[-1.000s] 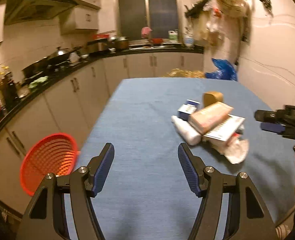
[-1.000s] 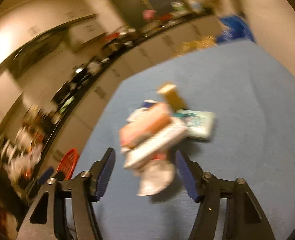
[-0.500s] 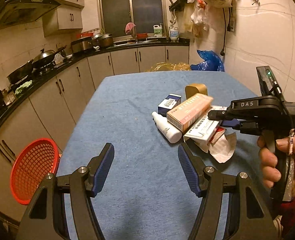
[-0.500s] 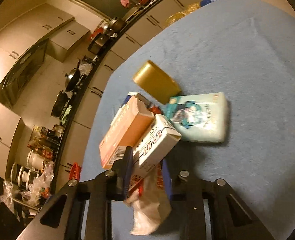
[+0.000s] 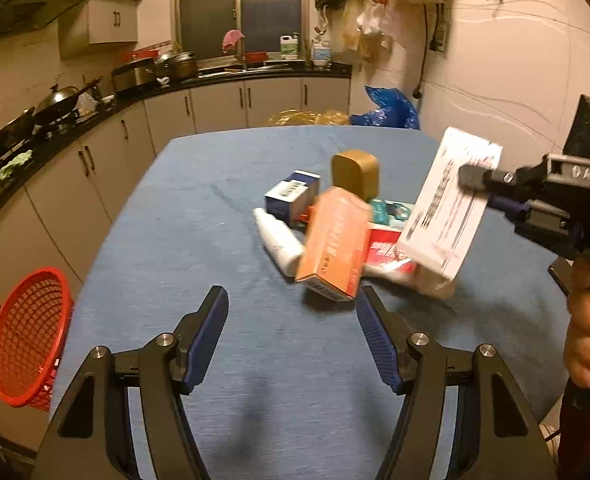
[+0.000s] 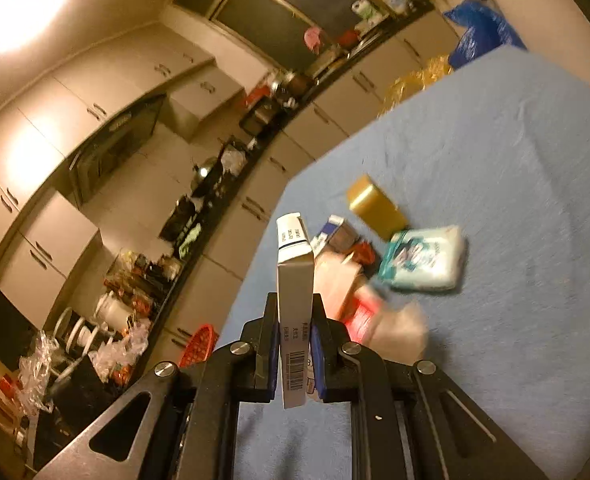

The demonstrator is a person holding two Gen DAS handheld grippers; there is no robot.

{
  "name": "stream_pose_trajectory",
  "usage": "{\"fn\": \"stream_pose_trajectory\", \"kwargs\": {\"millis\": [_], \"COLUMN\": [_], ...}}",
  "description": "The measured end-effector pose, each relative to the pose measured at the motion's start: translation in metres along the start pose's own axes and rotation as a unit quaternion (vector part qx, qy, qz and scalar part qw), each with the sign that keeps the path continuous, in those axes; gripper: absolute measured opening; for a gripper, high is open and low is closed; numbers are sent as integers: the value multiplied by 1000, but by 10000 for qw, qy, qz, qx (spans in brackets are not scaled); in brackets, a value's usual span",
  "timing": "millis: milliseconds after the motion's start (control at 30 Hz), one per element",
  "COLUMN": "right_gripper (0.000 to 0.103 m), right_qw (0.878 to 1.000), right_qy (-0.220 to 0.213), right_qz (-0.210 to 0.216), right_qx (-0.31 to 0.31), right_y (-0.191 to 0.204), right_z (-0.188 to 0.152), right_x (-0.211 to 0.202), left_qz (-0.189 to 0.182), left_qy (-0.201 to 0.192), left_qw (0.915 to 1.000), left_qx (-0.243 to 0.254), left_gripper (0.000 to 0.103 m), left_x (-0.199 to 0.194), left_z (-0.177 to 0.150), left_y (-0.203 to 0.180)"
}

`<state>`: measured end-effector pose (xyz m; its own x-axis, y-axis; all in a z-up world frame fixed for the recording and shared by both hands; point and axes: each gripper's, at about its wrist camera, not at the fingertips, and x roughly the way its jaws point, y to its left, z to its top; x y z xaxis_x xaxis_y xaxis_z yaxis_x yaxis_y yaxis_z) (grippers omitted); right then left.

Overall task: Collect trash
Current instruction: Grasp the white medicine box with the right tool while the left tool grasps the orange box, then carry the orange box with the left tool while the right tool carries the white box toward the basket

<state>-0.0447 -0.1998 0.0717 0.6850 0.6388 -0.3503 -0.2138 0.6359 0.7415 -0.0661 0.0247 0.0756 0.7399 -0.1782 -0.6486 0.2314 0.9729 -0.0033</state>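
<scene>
Right gripper (image 6: 294, 354) is closing, clamped on white box (image 6: 293, 280) w/ long axis pointing up-frame, lifted off desk (image 6: 515, 160); red basket (image 6: 199, 345) sits lower left of it; left gripper (image 5: 291, 320) apart, empty.

Orange box (image 5: 335, 240) motion-blurred, print unreadable. Crumpled pale wrapper (image 6: 403, 328) smeared in right wrist view; in left wrist view mostly hidden behind white box (image 5: 447, 204). White box text too blurred to read; its far end covers part of the pile. Red packet (image 5: 383, 248) half hidden under boxes. Teal pack (image 6: 423, 260) blurred. Red basket (image 5: 27, 336) cut by surface edge, lower rim hidden. Person's hand (image 5: 587, 344) cropped at frame edge. Counter clutter too small to tell.
</scene>
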Motion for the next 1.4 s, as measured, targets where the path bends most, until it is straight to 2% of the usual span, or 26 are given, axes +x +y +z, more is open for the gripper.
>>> {"fn": "stream_pose_trajectory", "kwargs": {"millis": [133, 233, 267, 367, 467, 567, 700, 833, 867, 1033, 1167, 1400], "right_gripper": [14, 14, 14, 14, 14, 14, 14, 14, 14, 14, 14, 14], "right_qw": [9996, 9990, 9989, 9987, 9987, 9988, 9987, 9987, 9988, 9989, 9988, 9992], "right_qy": [-262, -436, -463, -513, -513, -486, -497, -497, -489, -459, -467, -245], "right_qz": [83, -14, -1, -1, 49, 78, 83, 83, 80, 75, -14, -35], "right_qx": [94, -6, -19, -52, -30, -24, -3, 20, 16, -43, -172, -320], "right_y": [-7, -5, -4, -3, -5, -6, -9, -12, -11, -7, -1, 10], "right_z": [5, 5, 4, 3, 2, 2, 2, 1, 0, -3, -5, -15], "right_x": [-30, -46, -49, -54, -56, -55, -57, -58, -57, -54, -52, -34], "left_qz": [-164, -332, -338, -256, 74, 231, 184, 324, 346, 406, 166, -108], "left_qy": [42, 226, 329, 544, 603, 694, 872, 785, 750, 535, 262, -205], "left_qw": [9998, 9991, 9987, 9974, 9956, 9931, 9893, 9892, 9895, 9923, 9976, 9994], "left_qx": [36, 148, 171, 404, 719, 922, 1155, 1193, 1189, 1037, 622, 242], "left_gripper": [66, 77, 78, 78, 77, 72, 71, 57, 53, 52, 52, 52], "left_x": [7, 22, 29, 52, 73, 92, 113, 122, 122, 113, 86, 28], "left_z": [5, 14, 17, 26, 33, 40, 45, 45, 45, 40, 39, 31], "left_y": [-9, -11, -12, -21, -32, -37, -45, -48, -48, -42, -28, -10]}}
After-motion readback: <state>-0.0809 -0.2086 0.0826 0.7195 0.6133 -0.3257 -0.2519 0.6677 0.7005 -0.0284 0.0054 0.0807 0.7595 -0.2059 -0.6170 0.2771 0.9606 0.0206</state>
